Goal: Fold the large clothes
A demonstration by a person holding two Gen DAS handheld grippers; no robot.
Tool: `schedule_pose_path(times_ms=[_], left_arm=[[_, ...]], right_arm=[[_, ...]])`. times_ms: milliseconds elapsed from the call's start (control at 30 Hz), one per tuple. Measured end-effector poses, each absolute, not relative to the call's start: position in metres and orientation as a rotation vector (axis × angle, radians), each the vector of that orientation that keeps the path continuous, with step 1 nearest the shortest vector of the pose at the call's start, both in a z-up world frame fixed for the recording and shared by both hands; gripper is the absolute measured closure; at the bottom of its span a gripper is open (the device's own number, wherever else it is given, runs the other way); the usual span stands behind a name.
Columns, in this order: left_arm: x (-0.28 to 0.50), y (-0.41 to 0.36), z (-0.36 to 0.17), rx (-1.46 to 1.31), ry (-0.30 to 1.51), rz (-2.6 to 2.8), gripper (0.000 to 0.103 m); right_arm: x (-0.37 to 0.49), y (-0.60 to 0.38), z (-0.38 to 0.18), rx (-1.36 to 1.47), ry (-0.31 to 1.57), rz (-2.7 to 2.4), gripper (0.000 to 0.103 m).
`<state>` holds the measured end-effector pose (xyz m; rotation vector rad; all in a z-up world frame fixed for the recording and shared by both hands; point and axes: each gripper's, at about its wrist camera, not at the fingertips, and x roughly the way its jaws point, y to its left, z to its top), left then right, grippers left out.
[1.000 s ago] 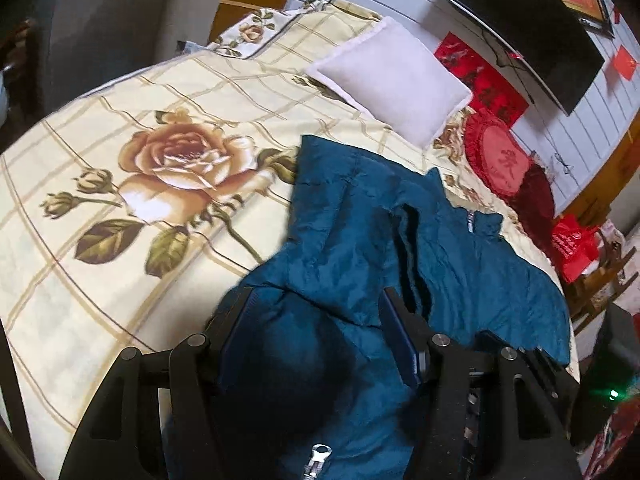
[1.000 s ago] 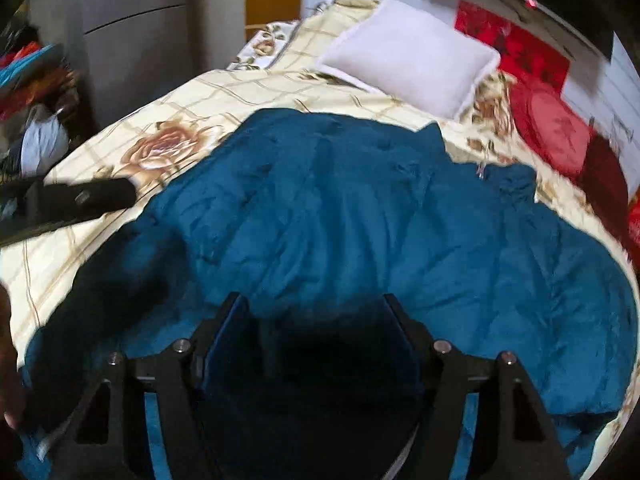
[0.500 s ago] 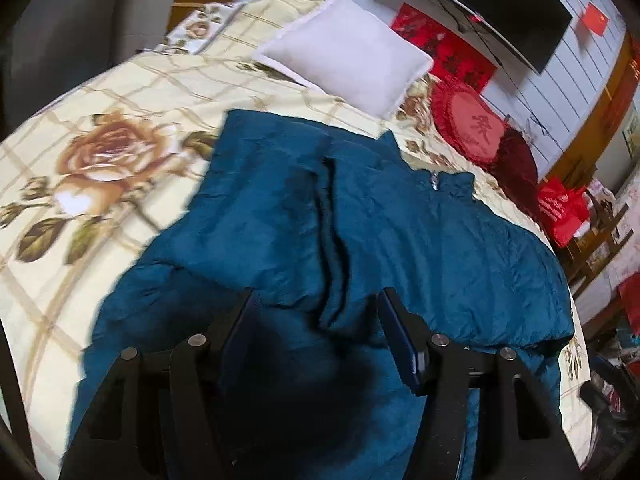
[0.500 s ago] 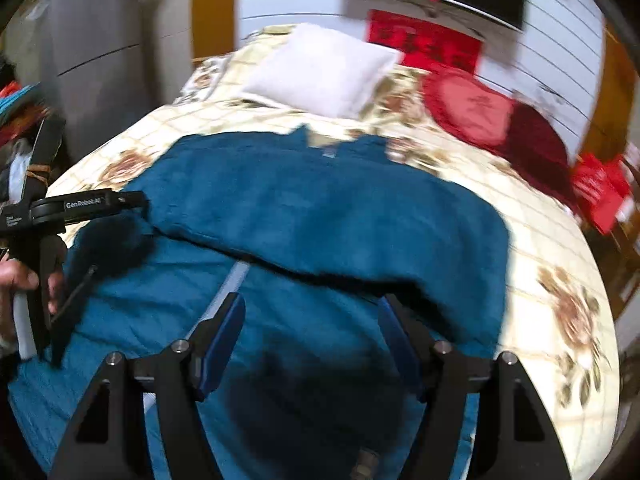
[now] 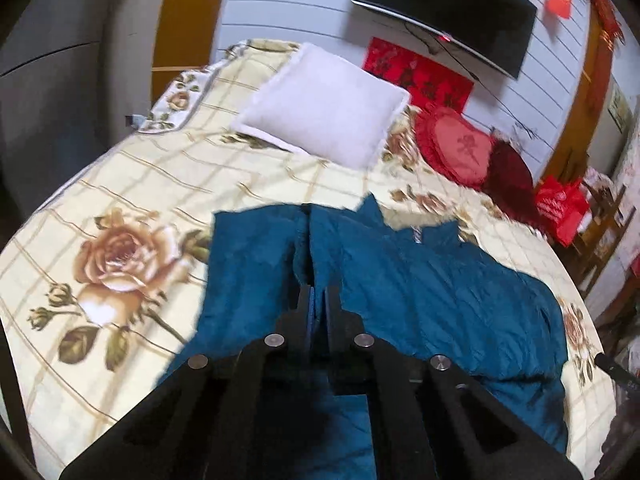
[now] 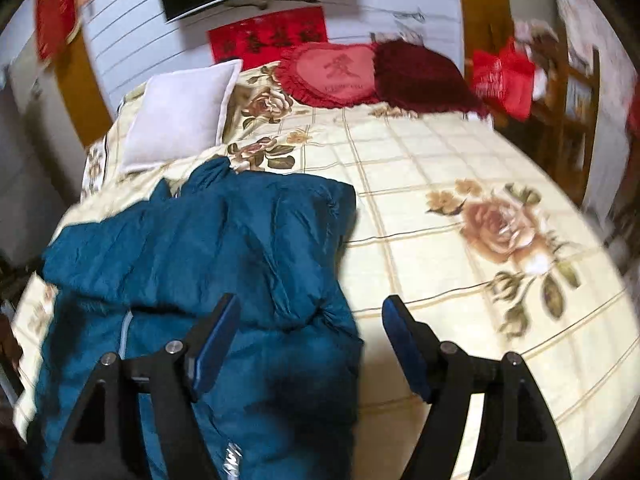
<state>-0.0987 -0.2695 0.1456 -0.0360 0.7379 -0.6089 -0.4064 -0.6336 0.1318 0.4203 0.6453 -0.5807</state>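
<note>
A large teal padded jacket lies on the bed with one sleeve folded across its body. It also shows in the right wrist view. My left gripper is shut, pinching a ridge of the jacket's fabric between its fingers near the left shoulder. My right gripper is open and empty, just above the jacket's right edge, with its left finger over the fabric and its right finger over the bedspread.
The bed has a cream bedspread with rose prints. A white pillow, a red heart cushion and a dark red cushion lie at the head. A TV hangs on the wall. Red bags stand beside the bed.
My left gripper has closed on the jacket fabric. My right gripper has swung to the right, to the jacket's right edge, and stays open.
</note>
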Motion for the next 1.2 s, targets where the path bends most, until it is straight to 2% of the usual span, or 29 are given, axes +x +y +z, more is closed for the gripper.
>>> schedule_pose_path(times_ms=[300, 400, 467, 533, 600, 767, 933, 1100, 1200], left_arm=[[-0.08, -0.269, 0.081, 0.024, 0.85, -0.509, 0.079], [-0.08, -0.271, 0.075, 0.024, 0.864, -0.519, 0.078], [-0.077, -0.27, 0.073, -0.004, 0.883, -0.54, 0.064], [-0.074, -0.27, 0.072, -0.014, 0.907, -0.54, 0.061], [-0.072, -0.268, 0.076, -0.004, 0.916, -0.539, 0.058], [-0.081, -0.25, 0.104, -0.059, 0.818, -0.507, 0.039], [-0.084, -0.27, 0.111, -0.014, 0.798, -0.527, 0.036], [-0.083, -0.302, 0.08, 0.097, 0.852, -0.483, 0.036], [-0.086, -0.31, 0.068, 0.157, 0.857, -0.47, 0.036]], right_arm=[[-0.294, -0.634, 0.123, 0.272, 0.675, -0.588, 0.026], [-0.262, -0.657, 0.097, 0.277, 0.752, -0.647, 0.026], [-0.26, -0.678, 0.074, 0.363, 0.785, -0.659, 0.025], [-0.27, -0.689, 0.067, 0.458, 0.766, -0.645, 0.024], [-0.283, -0.689, 0.075, 0.481, 0.736, -0.633, 0.025], [-0.327, -0.681, 0.114, 0.446, 0.645, -0.659, 0.024], [-0.324, -0.652, 0.118, 0.381, 0.725, -0.535, 0.024], [-0.303, -0.644, 0.061, 0.301, 0.871, -0.573, 0.024], [-0.31, -0.639, 0.07, 0.292, 0.84, -0.59, 0.025]])
